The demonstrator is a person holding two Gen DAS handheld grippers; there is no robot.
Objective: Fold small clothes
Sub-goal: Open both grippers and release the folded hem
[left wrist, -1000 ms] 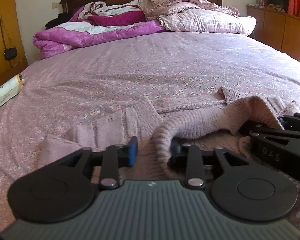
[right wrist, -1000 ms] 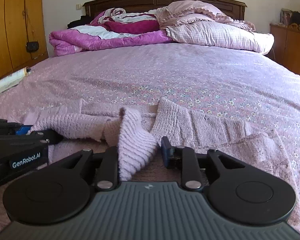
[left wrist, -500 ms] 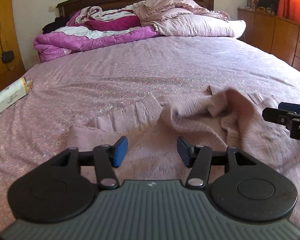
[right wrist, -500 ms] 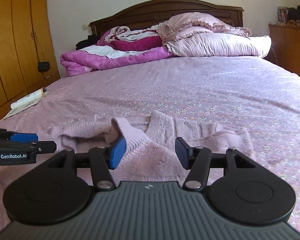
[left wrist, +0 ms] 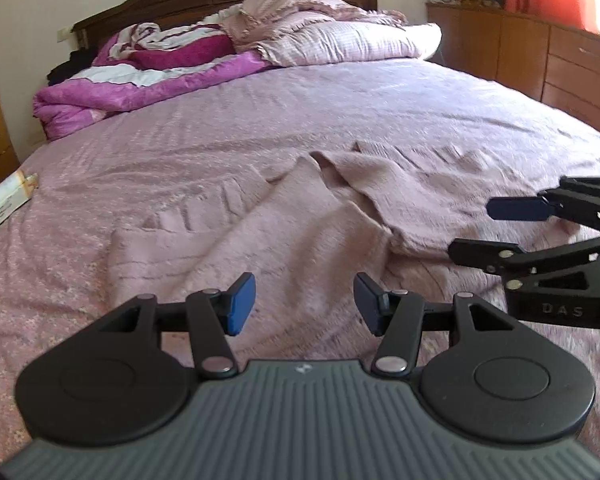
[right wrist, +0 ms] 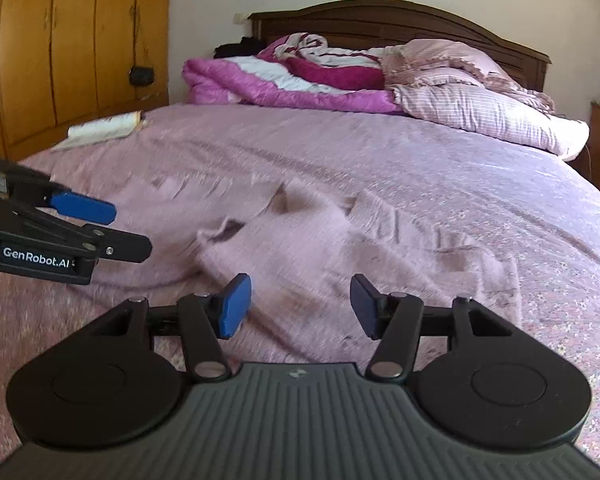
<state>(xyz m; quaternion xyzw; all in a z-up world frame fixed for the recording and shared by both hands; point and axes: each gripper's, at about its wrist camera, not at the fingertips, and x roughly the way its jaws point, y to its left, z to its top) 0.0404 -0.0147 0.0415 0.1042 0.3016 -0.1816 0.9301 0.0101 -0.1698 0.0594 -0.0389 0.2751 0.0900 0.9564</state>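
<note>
A small pale-pink knitted sweater (left wrist: 300, 220) lies spread and partly folded on the bed, its ribbed edges pointing toward the headboard; it also shows in the right wrist view (right wrist: 340, 240). My left gripper (left wrist: 304, 304) is open and empty, held just above the sweater's near part. My right gripper (right wrist: 300, 306) is open and empty above the sweater's near edge. In the left wrist view the right gripper (left wrist: 484, 228) reaches in from the right side. In the right wrist view the left gripper (right wrist: 128, 230) reaches in from the left side.
The bed sheet (left wrist: 340, 112) is pink and flowered. A magenta quilt (left wrist: 140, 88) and pink pillows (left wrist: 340, 36) lie at the headboard. A white box (left wrist: 4, 204) lies at the bed's left edge. Wooden drawers (left wrist: 540, 64) stand right, a wardrobe (right wrist: 72, 40) left.
Both grippers have let go of the sweater folds that they held one second ago, opened wide and lifted back. The sweater has dropped flat on the bed.
</note>
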